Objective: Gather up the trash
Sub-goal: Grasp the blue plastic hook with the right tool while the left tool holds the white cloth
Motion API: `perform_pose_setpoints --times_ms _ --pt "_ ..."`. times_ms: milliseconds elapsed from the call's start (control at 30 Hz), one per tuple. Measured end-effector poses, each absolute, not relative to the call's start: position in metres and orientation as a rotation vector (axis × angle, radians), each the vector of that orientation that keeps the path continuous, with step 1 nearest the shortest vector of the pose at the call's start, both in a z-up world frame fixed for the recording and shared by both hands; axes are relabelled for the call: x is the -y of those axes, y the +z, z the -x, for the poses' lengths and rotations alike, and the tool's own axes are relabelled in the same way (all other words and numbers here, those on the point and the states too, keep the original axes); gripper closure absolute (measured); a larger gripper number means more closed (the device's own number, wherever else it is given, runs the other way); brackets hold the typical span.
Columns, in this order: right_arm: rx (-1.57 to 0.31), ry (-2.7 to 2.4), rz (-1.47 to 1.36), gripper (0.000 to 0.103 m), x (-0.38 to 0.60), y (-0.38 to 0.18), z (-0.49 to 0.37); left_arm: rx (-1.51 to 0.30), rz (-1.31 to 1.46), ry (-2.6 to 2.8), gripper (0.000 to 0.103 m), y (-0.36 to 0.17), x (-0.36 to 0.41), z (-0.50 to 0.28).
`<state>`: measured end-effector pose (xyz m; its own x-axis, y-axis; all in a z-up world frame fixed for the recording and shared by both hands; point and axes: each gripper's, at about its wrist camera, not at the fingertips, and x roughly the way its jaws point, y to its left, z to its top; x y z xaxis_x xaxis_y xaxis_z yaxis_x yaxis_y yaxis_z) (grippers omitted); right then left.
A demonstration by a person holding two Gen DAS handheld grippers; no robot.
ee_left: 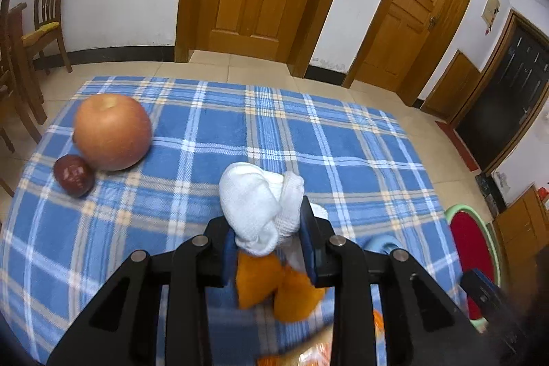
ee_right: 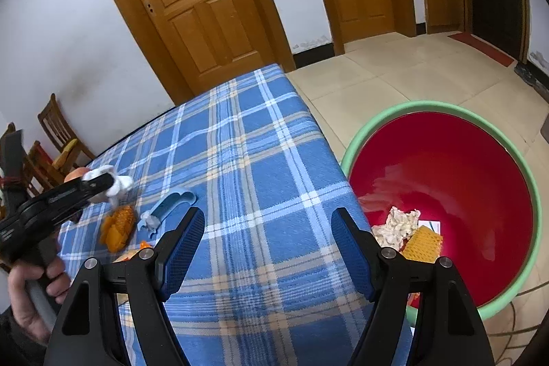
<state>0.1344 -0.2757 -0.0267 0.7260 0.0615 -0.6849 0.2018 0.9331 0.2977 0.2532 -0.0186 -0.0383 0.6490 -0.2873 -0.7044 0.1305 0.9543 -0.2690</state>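
Note:
My left gripper (ee_left: 266, 222) is shut on a white foam fruit net (ee_left: 257, 204) and holds it above the blue plaid tablecloth (ee_left: 343, 160). Orange peel pieces (ee_left: 274, 287) lie on the cloth right below it. In the right wrist view the left gripper (ee_right: 103, 186) holds the white net (ee_right: 118, 186) over the orange peel (ee_right: 118, 223). My right gripper (ee_right: 267, 228) is open and empty above the table's right edge. A red bin with a green rim (ee_right: 446, 167) stands on the floor to the right, holding crumpled tissue (ee_right: 398, 223) and a yellow foam net (ee_right: 423, 242).
A large apple (ee_left: 111, 131) and a small dark red fruit (ee_left: 73, 175) sit at the table's left. A light blue peeler (ee_right: 168, 206) lies beside the peel. More orange scraps (ee_left: 308, 354) lie at the near edge. Wooden chairs (ee_left: 44, 16) stand left; doors behind.

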Motion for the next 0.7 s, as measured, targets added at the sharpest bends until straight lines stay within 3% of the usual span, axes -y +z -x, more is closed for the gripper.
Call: perform_pose_setpoints --times_ms 700 --pt "-0.86 0.093 -0.31 0.026 0.193 -0.035 -0.184 -0.755 0.243 -0.151 0.072 -0.042 -0.047 -0.193"
